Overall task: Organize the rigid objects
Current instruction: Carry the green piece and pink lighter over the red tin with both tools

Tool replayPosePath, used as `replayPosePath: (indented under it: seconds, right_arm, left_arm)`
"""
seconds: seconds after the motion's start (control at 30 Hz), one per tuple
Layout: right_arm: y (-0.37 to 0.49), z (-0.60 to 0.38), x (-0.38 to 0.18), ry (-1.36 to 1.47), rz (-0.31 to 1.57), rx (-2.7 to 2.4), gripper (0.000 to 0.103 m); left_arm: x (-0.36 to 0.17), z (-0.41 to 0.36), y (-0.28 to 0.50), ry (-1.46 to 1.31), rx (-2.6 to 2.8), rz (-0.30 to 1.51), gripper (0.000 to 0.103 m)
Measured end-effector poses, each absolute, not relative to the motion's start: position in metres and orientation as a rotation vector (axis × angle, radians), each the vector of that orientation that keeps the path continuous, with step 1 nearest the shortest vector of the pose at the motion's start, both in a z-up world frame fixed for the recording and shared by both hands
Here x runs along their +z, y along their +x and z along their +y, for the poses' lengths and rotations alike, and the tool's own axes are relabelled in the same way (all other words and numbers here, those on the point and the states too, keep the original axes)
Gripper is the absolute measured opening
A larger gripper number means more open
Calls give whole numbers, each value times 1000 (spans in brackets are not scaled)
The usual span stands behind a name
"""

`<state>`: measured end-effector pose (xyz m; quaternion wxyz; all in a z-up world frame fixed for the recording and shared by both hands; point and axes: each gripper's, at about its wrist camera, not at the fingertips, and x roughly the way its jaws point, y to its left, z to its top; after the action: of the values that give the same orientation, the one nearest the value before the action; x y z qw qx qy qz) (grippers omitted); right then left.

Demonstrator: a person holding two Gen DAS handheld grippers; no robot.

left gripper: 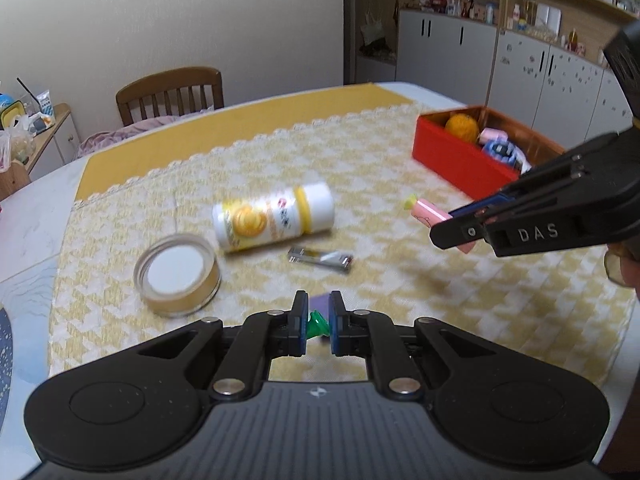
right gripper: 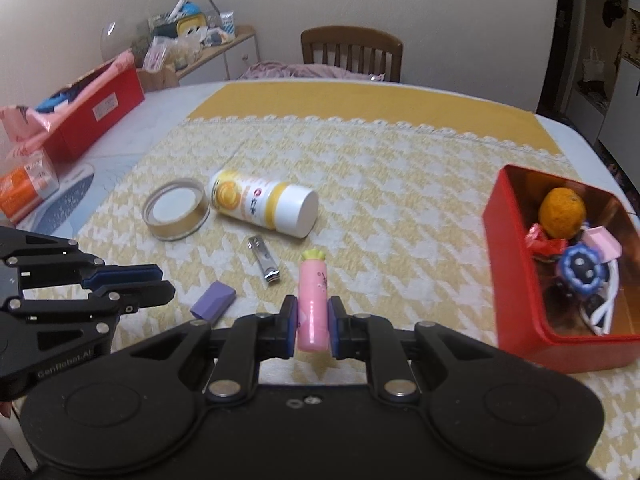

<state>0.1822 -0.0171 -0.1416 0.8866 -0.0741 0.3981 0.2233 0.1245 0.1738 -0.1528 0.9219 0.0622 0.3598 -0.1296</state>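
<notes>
Dim, warm indoor light; soft shadows, slight motion blur throughout, fisheye bending and dark corners at edges.

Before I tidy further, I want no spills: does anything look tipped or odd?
The white-and-yellow bottle lies on its side on the tablecloth, cap on; nothing spilled. A loose round lid sits beside it.

Chair [right gripper: 352, 54] (wood) behind tbl [right gripper: 168, 120]
</notes>
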Motion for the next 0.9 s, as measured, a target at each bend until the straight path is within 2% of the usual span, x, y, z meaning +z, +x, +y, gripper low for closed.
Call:
replayPosePath:
  seconds: [0.5, 0.9]
  right_arm:
    - [190, -85, -95, -83, 742, 402, 15]
    - [217, -158, -85, -53, 718, 355, 15]
  left_arm:
    - [-105, 121, 152, 131, -339, 638, 10]
    - [-86, 49, 187, 144, -391, 595, 10]
